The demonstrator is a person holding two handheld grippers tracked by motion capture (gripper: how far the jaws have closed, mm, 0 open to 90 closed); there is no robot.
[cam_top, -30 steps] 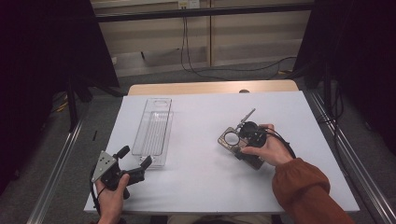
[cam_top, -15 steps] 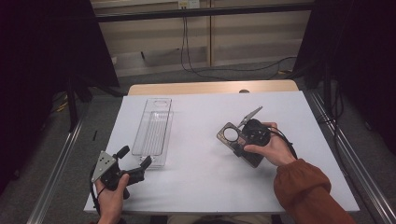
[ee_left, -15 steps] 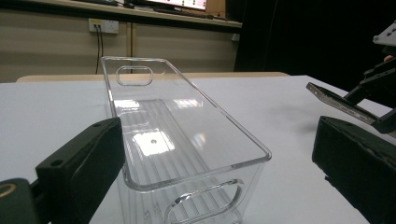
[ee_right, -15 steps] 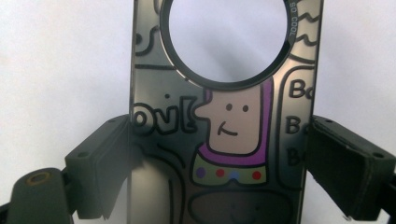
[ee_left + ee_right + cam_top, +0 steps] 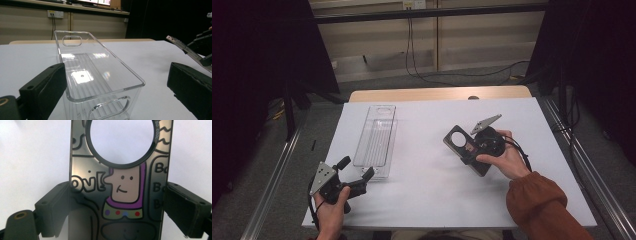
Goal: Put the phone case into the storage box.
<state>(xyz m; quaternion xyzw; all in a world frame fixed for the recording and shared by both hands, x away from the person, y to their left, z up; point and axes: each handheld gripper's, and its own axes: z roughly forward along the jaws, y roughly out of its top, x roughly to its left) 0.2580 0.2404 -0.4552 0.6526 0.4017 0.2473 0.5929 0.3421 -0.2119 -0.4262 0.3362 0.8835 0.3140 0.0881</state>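
Note:
A flat black plate [image 5: 460,143] with a round hole and cartoon drawings is gripped in my right gripper [image 5: 472,152], right of the table's middle. In the right gripper view the plate [image 5: 120,185] rises between the two jaws of this gripper [image 5: 116,205], which press on its side edges. My left gripper [image 5: 357,167] is at the near left, open and with nothing held. It points at the near end of a clear plastic tray [image 5: 376,140]. Through the left gripper view the empty tray [image 5: 85,75] stands just beyond the spread jaws of my left gripper [image 5: 115,82].
The white table [image 5: 427,195] has a wooden strip along its far edge. Metal rails [image 5: 579,165] run along both sides of it, and cables lie on the floor behind. The right gripper's grey plate [image 5: 182,47] shows at the right of the left gripper view.
The right hand has shifted slightly, carrying the black plate a little farther from the table's near edge. The left gripper and the tray have stayed put.

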